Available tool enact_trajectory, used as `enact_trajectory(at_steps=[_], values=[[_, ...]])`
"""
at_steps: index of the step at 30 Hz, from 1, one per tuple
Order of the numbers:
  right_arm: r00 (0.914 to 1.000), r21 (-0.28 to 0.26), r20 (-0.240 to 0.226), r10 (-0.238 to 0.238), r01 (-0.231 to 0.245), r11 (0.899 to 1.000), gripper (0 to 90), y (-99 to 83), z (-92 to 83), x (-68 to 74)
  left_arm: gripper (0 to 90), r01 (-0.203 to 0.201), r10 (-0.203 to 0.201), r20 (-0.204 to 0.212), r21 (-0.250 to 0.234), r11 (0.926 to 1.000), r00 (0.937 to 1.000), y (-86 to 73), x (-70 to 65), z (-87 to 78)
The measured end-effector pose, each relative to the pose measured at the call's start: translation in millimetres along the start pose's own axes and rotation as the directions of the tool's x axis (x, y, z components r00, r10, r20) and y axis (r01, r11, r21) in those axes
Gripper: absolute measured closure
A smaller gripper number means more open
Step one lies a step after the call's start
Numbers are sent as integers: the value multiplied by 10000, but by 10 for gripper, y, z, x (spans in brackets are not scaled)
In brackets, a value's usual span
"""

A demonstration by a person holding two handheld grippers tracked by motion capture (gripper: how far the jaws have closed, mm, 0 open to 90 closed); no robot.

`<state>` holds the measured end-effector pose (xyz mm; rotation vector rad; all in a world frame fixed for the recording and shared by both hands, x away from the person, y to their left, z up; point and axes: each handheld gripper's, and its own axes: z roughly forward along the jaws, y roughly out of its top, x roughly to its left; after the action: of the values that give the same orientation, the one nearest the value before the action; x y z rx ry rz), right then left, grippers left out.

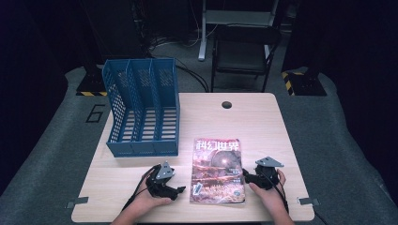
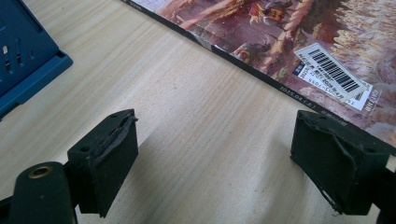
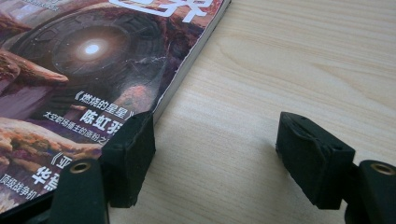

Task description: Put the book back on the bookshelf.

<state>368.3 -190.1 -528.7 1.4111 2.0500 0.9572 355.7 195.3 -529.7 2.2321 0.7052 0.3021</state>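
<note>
A magazine [image 1: 217, 171] with a reddish cover and white title lies flat on the wooden table [image 1: 256, 122], near its front edge. My left gripper [image 1: 180, 190] rests just left of the magazine, jaws open and empty. In the left gripper view the magazine's spine [image 2: 261, 77] with a barcode sticker [image 2: 331, 70] runs across ahead of the left gripper [image 2: 215, 158]. My right gripper [image 1: 244, 175] sits at the magazine's right edge, open. In the right gripper view the right gripper [image 3: 215, 154] straddles bare wood, its left pad over the cover's [image 3: 84, 60] edge.
A blue three-slot file rack [image 1: 142, 108] stands at the table's back left; its base corner [image 2: 28, 70] appears in the left gripper view. A round cable hole [image 1: 226, 104] sits near the far edge. A dark chair [image 1: 244, 51] stands beyond the table.
</note>
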Motion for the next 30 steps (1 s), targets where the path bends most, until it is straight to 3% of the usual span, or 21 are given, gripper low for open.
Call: enact_trajectory(at_steps=[3, 7, 9, 12, 20, 28, 30], values=[[9998, 65, -85, -156, 156, 9999, 263, 6, 7, -17, 159, 227, -228, -109, -148, 9996, 9997, 4, -14, 14], [9999, 138, -85, -83, 84, 9999, 231, 26, 27, -24, 172, 240, -241, -395, -33, 9997, 9989, 28, -16, 22], [9999, 277, -84, -66, 68, 9996, 234, 31, 22, -23, 171, 450, -455, -386, -151, 9989, 9982, 26, -35, 35], [10000, 236, -61, -38, 39, 9997, 237, 43, 30, -23, 176, 439, -443, -457, -106, 9990, 9980, 29, -35, 28], [9997, 700, 86, 246, -252, 9972, 413, 120, 9, -18, 216, 495, -493, -426, 41, 9988, 9979, 33, -50, 1], [9994, 1011, 109, 337, -346, 9943, 435, 166, -3, 6, 240, 447, -445, -507, 19, 9990, 9977, 39, -45, 4], [9996, 831, 112, 264, -273, 9962, 427, 170, -20, -11, 238, 382, -380, -469, 21, 9993, 9982, 35, -40, 2]])
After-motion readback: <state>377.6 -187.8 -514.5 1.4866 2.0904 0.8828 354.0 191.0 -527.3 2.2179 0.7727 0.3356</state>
